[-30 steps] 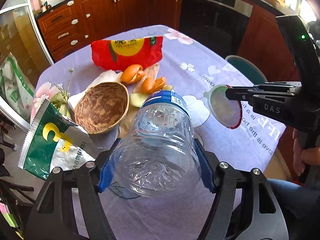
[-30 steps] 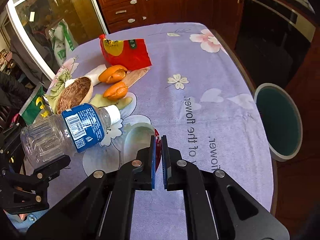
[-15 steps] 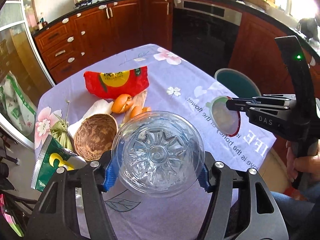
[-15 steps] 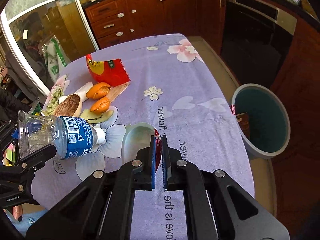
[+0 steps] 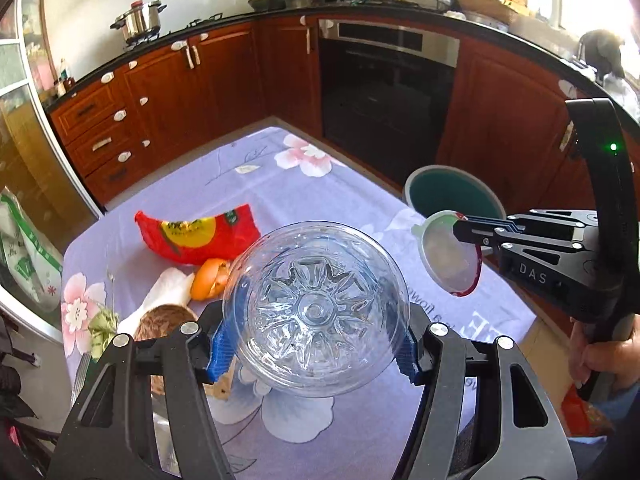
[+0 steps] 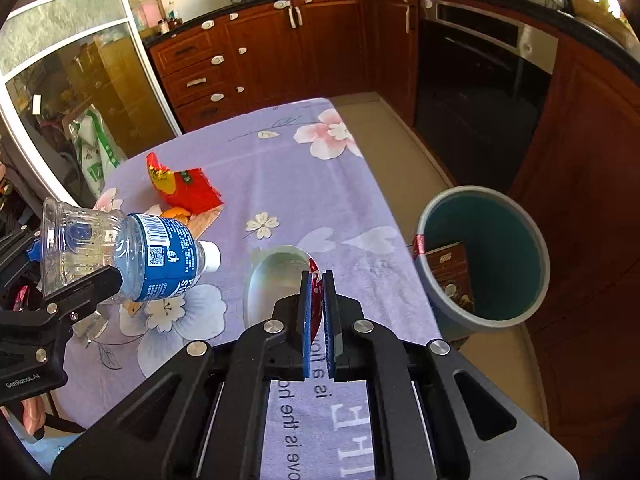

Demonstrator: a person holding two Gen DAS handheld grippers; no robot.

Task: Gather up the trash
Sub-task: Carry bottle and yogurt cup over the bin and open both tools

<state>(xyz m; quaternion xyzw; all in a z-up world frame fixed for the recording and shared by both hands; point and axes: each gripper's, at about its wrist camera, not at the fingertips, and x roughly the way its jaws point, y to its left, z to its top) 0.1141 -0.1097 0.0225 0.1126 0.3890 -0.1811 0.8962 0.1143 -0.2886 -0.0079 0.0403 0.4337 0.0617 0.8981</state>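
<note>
Now we hold the clear bottle (image 5: 316, 316) in our left tongs (image 5: 314, 350) and the little cup (image 6: 276, 280) pinched in our right tongs (image 6: 318, 320), above the bench (image 6: 304, 184)

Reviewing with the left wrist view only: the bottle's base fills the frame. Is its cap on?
Observer: Yes. The right wrist view shows a white cap on the bottle.
Reviewer: Is anything in the bin?
Observer: A brown packet leans on the wall of the bin nearest the table.
Reviewer: Is the lid over the bin?
Observer: No. The right gripper holds the lid above the table, short of the bin.
</note>
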